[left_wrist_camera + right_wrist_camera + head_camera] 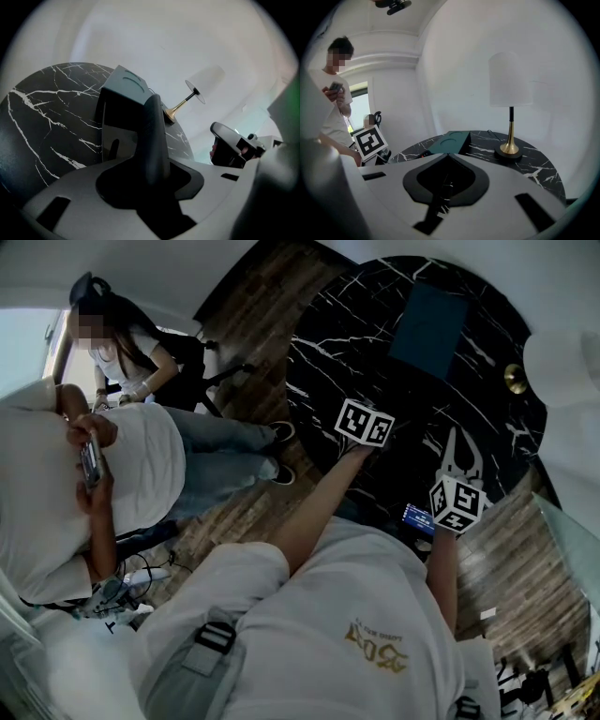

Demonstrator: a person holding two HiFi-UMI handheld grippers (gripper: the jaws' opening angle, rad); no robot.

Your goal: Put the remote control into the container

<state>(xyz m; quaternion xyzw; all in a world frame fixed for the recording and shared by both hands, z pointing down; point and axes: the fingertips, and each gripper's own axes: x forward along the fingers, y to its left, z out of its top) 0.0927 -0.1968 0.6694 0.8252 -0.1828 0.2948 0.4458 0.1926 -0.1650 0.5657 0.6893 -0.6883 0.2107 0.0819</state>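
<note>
Nearest the body, right claw (pixel 447 157): jaws together, nothing between. Ahead of it, left claw (pixel 151 168) clamped on the remote control (pixel 152 131), long axis running out along the jaws, tip toward the container (pixel 123 93) just beyond on the tabletop (pixel 42 126). Judged: left side delivers, straight forward. Farthest back, lamp (pixel 509 108).

Light: soft daylight came from the window (pixel 360 104), right gripper view.
Exposure: head view was dim; white walls (pixel 459 70) were washed out.
Focus: the remote control (pixel 152 136) was dark and blurred near the lens.
Edges: all 3 views were bent, corners black.
</note>
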